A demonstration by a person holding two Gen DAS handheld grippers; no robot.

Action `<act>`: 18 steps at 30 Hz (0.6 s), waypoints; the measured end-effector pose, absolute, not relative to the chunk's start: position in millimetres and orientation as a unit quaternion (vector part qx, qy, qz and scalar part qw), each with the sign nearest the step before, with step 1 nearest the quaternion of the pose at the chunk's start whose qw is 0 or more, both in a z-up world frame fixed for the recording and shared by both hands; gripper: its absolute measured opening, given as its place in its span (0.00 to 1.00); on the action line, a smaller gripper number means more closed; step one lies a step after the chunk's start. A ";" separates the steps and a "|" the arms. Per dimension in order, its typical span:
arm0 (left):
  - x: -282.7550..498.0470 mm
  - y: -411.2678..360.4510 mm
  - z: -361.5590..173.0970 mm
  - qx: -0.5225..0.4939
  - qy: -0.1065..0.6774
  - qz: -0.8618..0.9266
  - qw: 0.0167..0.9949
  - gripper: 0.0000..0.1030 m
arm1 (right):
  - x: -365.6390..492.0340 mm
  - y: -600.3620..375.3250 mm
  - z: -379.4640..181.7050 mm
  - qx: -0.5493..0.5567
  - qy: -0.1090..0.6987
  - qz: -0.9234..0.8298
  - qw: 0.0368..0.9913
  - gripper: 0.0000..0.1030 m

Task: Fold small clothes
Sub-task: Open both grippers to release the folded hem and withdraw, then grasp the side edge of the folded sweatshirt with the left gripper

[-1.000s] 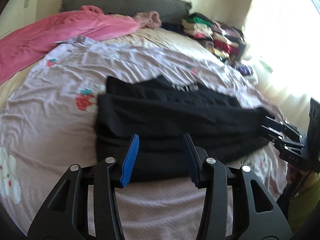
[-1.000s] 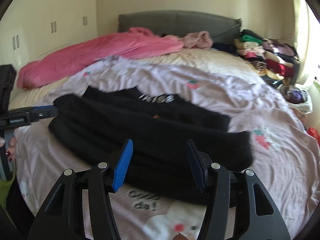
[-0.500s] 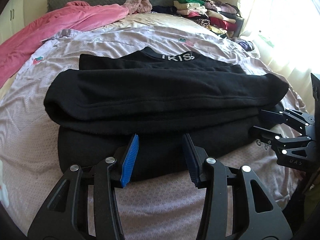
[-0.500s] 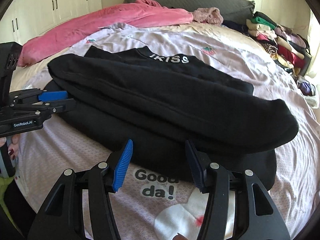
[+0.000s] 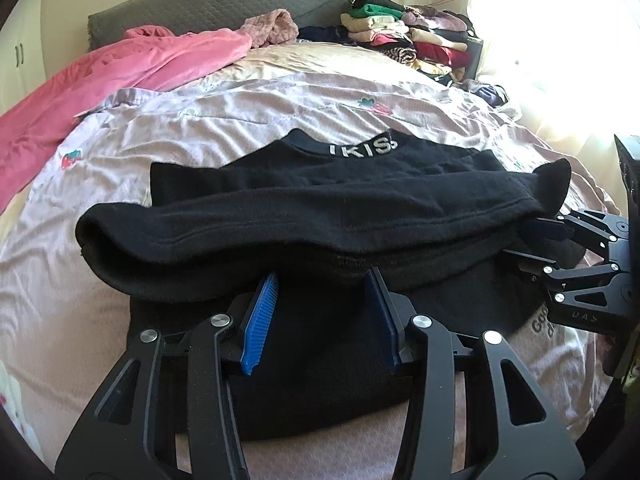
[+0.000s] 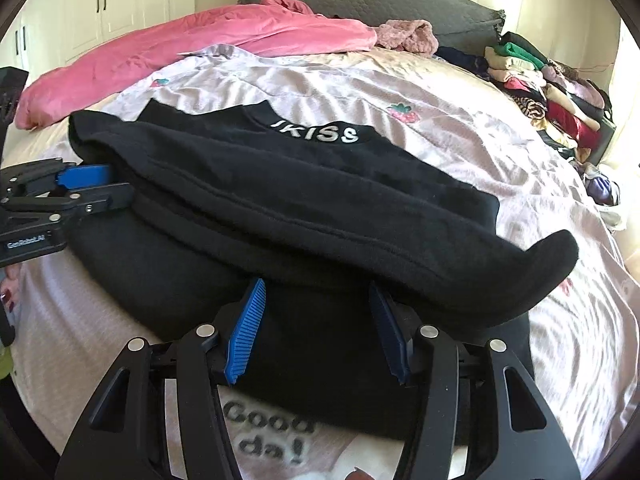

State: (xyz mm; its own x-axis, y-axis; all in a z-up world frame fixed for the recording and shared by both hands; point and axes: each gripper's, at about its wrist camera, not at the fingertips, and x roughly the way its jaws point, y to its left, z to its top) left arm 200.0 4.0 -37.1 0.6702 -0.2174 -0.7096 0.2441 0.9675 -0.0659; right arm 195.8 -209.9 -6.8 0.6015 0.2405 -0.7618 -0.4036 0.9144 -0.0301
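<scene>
A black sweater (image 5: 320, 200) with white lettering on its collar lies folded across the pale pink bed sheet (image 5: 200, 120). Its upper layer bulges over a flatter lower layer. My left gripper (image 5: 322, 280) is open at the sweater's near edge, above the lower layer, with its blue-padded tips just under the overhanging fold. In the right wrist view my right gripper (image 6: 316, 292) stands open the same way, farther right along that edge of the sweater (image 6: 300, 200). Each view shows the other gripper side-on: the right gripper (image 5: 536, 240) at the sweater's right end, the left gripper (image 6: 100, 186) at its left end.
A pink blanket (image 5: 120, 68) lies along the far left of the bed, below a grey headboard (image 5: 200, 12). A pile of folded clothes (image 6: 552, 92) sits at the far right corner. Bright window light fills the right. A hand (image 6: 8, 292) shows at the left edge.
Both grippers have come forward and down to the sweater's near edge. Their tips, short of the fabric before, now sit under the overhanging fold. The jaws have kept their width.
</scene>
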 end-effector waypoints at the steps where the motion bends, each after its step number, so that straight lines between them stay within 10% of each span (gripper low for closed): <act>1: 203.4 4.6 -36.7 0.015 0.386 -0.127 0.913 0.36 | 200.1 -210.6 -6.5 -0.097 0.410 0.181 0.889 0.50; 18: 260.2 48.4 -18.9 -0.054 0.392 -0.083 0.915 0.48 | 277.4 -236.2 13.2 -0.042 0.397 0.112 0.910 0.52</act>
